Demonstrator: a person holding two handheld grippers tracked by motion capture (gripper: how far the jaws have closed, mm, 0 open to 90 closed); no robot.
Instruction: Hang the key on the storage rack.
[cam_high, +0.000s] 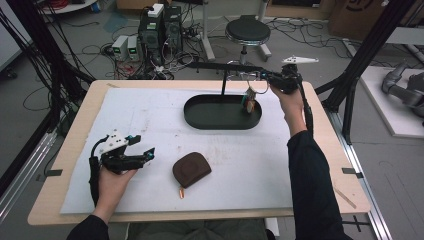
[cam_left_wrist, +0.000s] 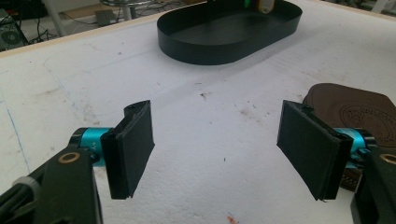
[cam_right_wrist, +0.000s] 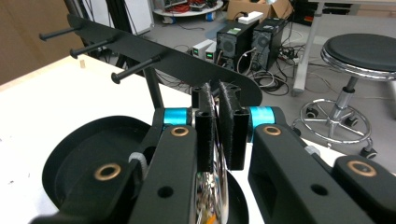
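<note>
Up by the rack, right gripper pinches a key ring; left gripper gapes (empty).

— Where does the high view sit?
— Above the person's side of the table, looking forward and down over the whole top to the floor beyond.
— And the left gripper view?
— Low and close over the white mat, facing the black tray.
— The right gripper view?
— Right at the rack above that tray, facing the stool.
— What do they share?
— All three see the tray.
</note>
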